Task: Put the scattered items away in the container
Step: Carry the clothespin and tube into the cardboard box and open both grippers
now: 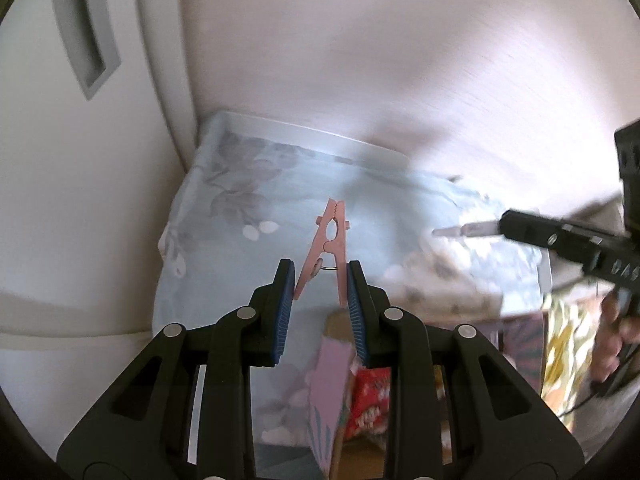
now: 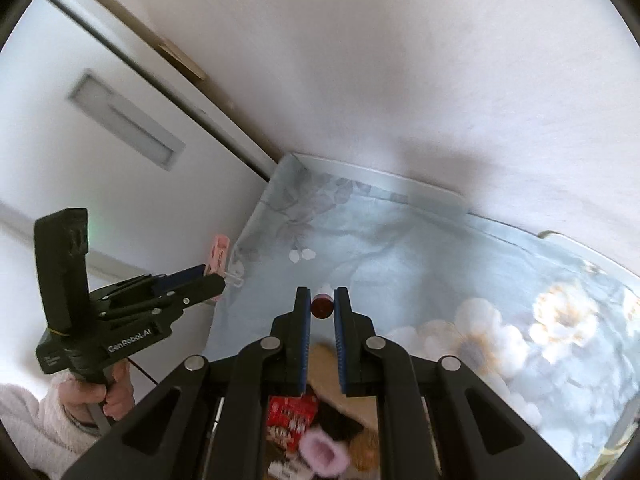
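My left gripper (image 1: 320, 284) is shut on a pink clothespin (image 1: 329, 240), held by its two legs with its clamp end pointing away, above the blue floral cloth (image 1: 280, 184). It also shows in the right wrist view (image 2: 216, 256). My right gripper (image 2: 321, 304) is shut on a small red bottle with a white tip (image 2: 322, 305). The right gripper shows in the left wrist view (image 1: 472, 229) at the right. Below both grippers lies a container (image 2: 332, 364) with a red packet (image 2: 290, 416) and a pink fluffy item (image 2: 322, 450) inside.
A white cabinet door with a recessed handle (image 2: 124, 120) stands at the left, close to the left gripper. A pale wall (image 2: 400, 60) runs behind the cloth-covered surface. A patterned yellow item (image 1: 568, 344) sits at the right of the container.
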Available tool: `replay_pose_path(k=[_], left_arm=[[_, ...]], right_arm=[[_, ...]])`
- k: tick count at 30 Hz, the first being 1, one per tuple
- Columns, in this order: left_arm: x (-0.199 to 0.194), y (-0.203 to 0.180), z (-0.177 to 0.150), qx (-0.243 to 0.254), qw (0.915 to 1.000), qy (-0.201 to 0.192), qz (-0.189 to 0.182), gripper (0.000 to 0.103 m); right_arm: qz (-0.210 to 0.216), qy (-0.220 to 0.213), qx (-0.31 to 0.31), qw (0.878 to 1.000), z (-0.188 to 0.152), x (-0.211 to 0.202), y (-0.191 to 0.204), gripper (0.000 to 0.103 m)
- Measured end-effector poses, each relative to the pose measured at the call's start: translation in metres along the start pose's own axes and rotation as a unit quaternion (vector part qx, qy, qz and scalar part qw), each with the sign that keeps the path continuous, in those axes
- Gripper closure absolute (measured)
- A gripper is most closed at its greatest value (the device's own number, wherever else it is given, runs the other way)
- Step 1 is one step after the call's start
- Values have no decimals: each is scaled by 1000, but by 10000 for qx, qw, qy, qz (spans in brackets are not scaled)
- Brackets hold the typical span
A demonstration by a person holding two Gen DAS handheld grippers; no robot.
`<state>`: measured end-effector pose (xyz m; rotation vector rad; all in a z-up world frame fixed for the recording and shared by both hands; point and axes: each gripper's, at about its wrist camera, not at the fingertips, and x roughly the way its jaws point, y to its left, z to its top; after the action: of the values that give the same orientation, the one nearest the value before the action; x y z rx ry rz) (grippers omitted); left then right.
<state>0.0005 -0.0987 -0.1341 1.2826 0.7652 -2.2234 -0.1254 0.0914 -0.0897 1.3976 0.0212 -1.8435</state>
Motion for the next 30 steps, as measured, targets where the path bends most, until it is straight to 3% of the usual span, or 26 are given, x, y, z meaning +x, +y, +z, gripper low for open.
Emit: replay_pose_path(k=[7,15,22,28,29,30], left_arm=[[-15,-47,-33,1008,9948,80,86,79],[-20,-96,-72,1923,9811,184,97,79],[-12,-113,-95,2285,9727,403,91,79],[-4,-121,-107,2398,9692,540,157,78],[-4,-122,-108,2412,9686,578,182,77],[-2,-123,-108,2435,9675,647,227,62]], right_arm=[[-162,-269,-29,9995,-45,-49,8,92],[-354,-116,378,9986,-114,-70,-5,92],[-309,-103,899,9954,-161,-69,-23,92],[-273,-91,1166,9928,-181,-61,-34,92],[-250,-76,1193,9925,-182,-59,-36,92],[-215,-30,1230,9922,-183,-57,-39,92]])
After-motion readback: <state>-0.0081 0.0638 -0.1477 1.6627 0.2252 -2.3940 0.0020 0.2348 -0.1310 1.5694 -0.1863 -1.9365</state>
